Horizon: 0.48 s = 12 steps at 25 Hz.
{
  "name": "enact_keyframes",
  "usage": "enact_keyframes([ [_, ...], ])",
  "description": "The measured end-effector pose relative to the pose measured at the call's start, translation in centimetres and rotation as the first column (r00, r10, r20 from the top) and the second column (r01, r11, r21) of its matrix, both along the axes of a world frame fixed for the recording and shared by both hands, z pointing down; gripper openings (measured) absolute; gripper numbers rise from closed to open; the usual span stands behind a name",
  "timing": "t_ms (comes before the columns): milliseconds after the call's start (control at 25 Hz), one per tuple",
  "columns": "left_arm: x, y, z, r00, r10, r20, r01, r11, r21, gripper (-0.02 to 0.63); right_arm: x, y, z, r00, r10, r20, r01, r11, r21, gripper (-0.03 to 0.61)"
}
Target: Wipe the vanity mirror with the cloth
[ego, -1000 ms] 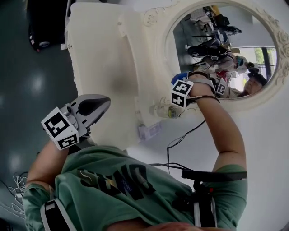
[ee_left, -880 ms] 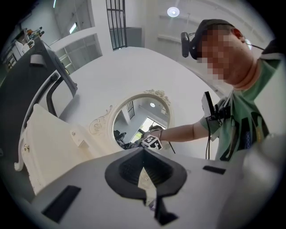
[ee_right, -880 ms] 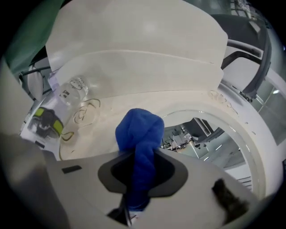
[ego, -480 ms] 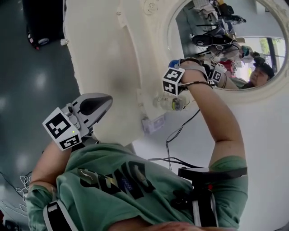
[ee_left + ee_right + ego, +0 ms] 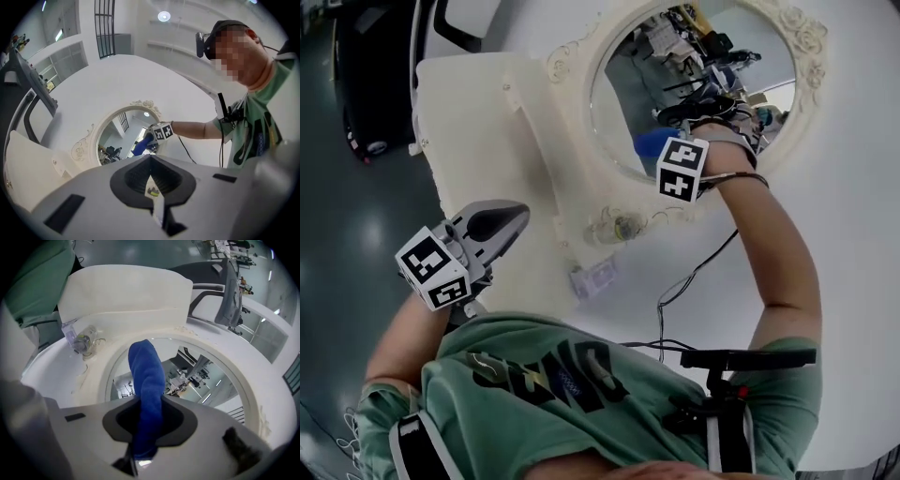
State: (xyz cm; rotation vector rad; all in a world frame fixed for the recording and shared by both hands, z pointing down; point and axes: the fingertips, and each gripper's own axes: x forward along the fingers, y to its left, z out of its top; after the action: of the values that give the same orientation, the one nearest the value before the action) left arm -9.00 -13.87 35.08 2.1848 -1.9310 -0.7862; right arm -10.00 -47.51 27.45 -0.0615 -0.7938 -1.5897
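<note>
Right tool: pinching the blue cloth, reaching it to the vanity mirror near the glass's edge. Left tool: idling, pressed together, empty. Wiping apparently progressing; most glass likely awaiting passes.

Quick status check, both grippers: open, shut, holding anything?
Left gripper: shut, nothing in it.
Right gripper: shut on the blue cloth.

A studio-like hall. A cream vanity with ornate mirror stands on glossy grey floor; its glass reflects equipment stands.
</note>
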Motion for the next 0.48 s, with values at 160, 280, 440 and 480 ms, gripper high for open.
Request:
enact_keyframes([
  [160, 0.5, -0.1, -2.1, 1.0, 0.0, 0.03, -0.001, 0.999, 0.047, 0.0, 0.8, -0.4, -9.4, 1.0, 0.019, 0.015, -0.021, 0.994, 0.111, 0.074],
  [280, 0.4, 0.2, -2.6, 0.999, -0.003, 0.034, 0.001, 0.998, 0.059, 0.0, 1.0, -1.0, -14.7, 0.999, 0.035, 0.017, -0.038, 0.977, 0.21, 0.074],
  [440, 0.3, 0.2, -2.6, 0.999, -0.002, 0.034, 0.0, 0.997, 0.072, 0.0, 1.1, -2.5, -18.3, 0.997, 0.083, 0.001, -0.079, 0.946, 0.316, 0.074],
  [480, 0.3, 0.2, -2.7, 0.999, -0.001, 0.036, -0.002, 0.997, 0.075, 0.0, 1.2, -2.9, -18.8, 0.995, 0.099, -0.003, -0.092, 0.938, 0.335, 0.074],
])
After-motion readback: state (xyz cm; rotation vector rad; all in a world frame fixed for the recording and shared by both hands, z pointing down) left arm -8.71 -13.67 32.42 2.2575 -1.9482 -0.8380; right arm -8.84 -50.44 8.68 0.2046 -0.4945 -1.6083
